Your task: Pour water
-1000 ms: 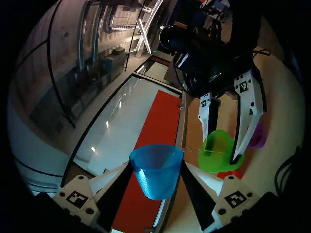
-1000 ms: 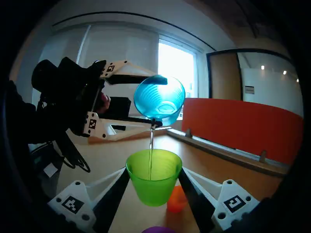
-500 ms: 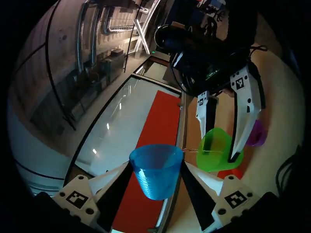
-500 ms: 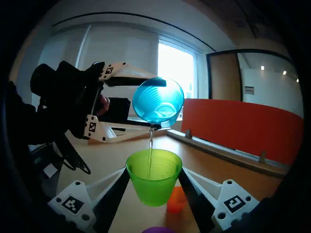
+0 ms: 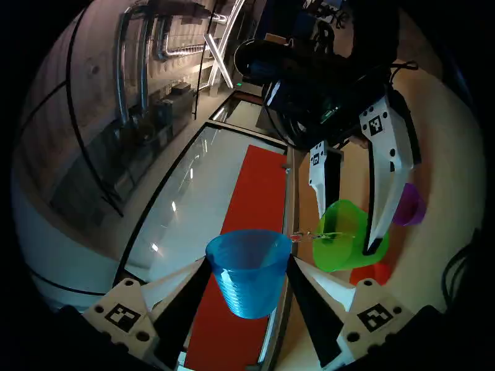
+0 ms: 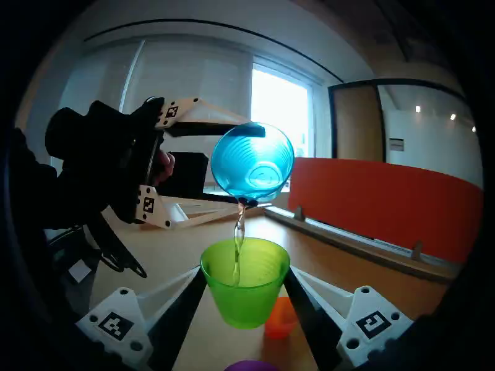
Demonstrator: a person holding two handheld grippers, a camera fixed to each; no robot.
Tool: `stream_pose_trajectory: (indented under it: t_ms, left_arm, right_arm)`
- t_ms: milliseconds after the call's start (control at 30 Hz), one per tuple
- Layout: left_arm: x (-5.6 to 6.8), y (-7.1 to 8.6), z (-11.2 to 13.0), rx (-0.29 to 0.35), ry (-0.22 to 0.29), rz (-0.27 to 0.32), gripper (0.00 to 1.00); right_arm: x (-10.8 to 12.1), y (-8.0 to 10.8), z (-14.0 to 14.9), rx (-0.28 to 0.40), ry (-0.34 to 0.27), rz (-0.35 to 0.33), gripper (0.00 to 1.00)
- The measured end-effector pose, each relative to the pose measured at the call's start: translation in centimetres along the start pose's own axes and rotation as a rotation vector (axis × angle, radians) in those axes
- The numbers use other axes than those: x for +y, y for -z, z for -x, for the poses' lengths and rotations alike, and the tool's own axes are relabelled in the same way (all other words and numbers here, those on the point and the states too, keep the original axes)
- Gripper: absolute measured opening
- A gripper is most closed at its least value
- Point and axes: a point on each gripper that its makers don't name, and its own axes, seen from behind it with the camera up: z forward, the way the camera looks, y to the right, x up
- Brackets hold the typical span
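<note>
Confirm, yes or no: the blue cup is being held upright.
No, the blue cup is tipped over, and water streams from its rim into the green cup below.

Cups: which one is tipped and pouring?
The blue cup, tilted on its side with water streaming from its lip. The green cup stands upright below, catching it.

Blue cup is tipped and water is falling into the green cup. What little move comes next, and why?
Probably tip the blue cup a touch further with the left tongs. Some water pools at its lower lip, the stream is thin, and it lands inside the green cup that the right tongs hold right below.
</note>
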Motion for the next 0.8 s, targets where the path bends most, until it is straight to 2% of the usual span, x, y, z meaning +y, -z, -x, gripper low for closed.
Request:
stream_pose_trajectory:
  t_ms: [800]
  left_arm:
    - [-0.36,0.03,-0.51,0.001,-0.098,-0.014,0.85]
  right_arm:
    - [-0.02,0.05,-0.23,0.001,0.007,0.004,0.89]
